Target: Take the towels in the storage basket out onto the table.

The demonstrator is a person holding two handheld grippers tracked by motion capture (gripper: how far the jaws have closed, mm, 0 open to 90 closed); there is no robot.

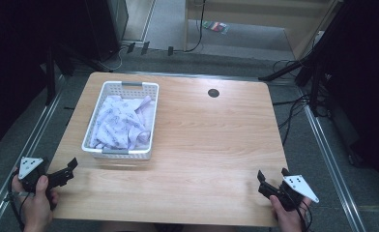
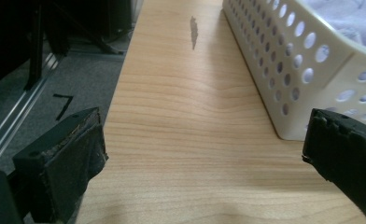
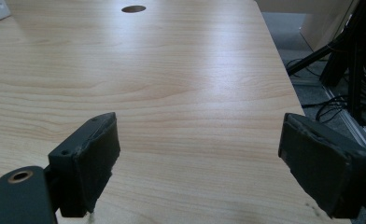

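Observation:
A white perforated basket (image 1: 151, 121) stands on the left half of the wooden table (image 1: 211, 140). Inside it lies a crumpled pale lilac cloth (image 1: 122, 123) with a small print. My left gripper (image 1: 70, 168) is held at the table's front left corner, open and empty, just short of the basket's near corner (image 2: 293, 112); the cloth (image 2: 349, 18) shows over the rim. My right gripper (image 1: 272, 178) is held at the front right corner, also open, with nothing between its jaws but bare tabletop (image 3: 195, 93).
A dark round cable hole (image 1: 213, 93) (image 3: 134, 9) sits near the table's far edge. Around the table are grey floor, metal rails (image 1: 28, 145), cables (image 1: 294, 111), dark stands (image 1: 318, 63) and a wooden cabinet (image 1: 265, 19) at the back.

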